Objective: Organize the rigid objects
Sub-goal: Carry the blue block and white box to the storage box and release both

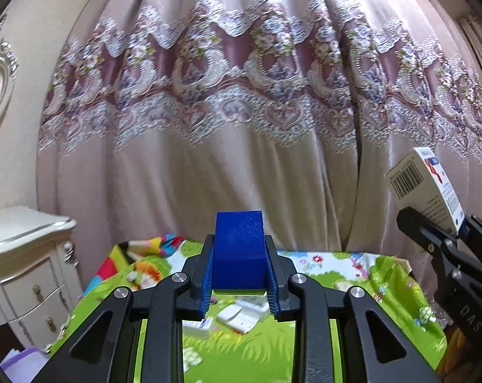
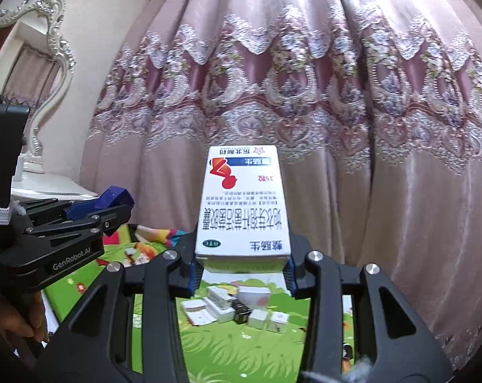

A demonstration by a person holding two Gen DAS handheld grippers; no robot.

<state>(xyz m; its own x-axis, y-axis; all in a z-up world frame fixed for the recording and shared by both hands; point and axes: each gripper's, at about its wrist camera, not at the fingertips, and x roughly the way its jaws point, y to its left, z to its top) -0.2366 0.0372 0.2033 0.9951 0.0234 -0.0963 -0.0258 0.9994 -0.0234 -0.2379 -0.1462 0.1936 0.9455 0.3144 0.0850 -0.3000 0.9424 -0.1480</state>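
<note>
My left gripper [image 1: 239,274] is shut on a blue block [image 1: 239,249] and holds it raised above the table. My right gripper [image 2: 241,271] is shut on a white medicine box [image 2: 243,201] with blue and red print, also raised. The medicine box [image 1: 427,185] shows at the right of the left wrist view, in the right gripper [image 1: 445,233]. The left gripper [image 2: 94,214] with the blue block [image 2: 113,196] shows at the left of the right wrist view. Several small white boxes [image 2: 231,309] and a black one lie in a cluster on the table below.
The table carries a bright green cartoon cloth [image 2: 241,344]. A pink embroidered curtain [image 1: 241,95] hangs close behind it. A white dresser [image 1: 27,255] with an ornate mirror [image 2: 49,48] stands at the left. White boxes [image 1: 241,316] lie under the left gripper.
</note>
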